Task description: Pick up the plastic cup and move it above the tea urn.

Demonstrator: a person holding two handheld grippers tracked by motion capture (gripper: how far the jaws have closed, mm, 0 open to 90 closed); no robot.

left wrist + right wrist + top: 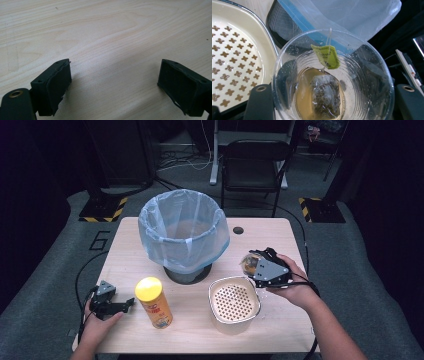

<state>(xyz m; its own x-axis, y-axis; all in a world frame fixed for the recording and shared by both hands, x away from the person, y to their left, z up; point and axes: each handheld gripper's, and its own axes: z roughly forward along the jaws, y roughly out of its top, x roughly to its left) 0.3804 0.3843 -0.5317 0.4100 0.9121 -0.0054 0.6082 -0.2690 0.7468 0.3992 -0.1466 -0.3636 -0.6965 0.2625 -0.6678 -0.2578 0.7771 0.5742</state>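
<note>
The right gripper (252, 263) is closed around a clear plastic cup (332, 82) and holds it tilted, at about two o'clock from the cream perforated strainer basket (234, 299). A wet tea bag (324, 96) with a green paper tag (327, 56) and a little amber tea lie inside the cup. The left gripper (131, 301) rests on the pale wooden table (120, 30), its jaws apart with nothing between them, at nine o'clock from the yellow cylindrical can (154, 302). I think the risk is spilling: if the cup tilts more before it is over the strainer or the mesh bin with blue plastic liner (184, 230), tea can run on the table. A hard squeeze can also crush the thin cup.
</note>
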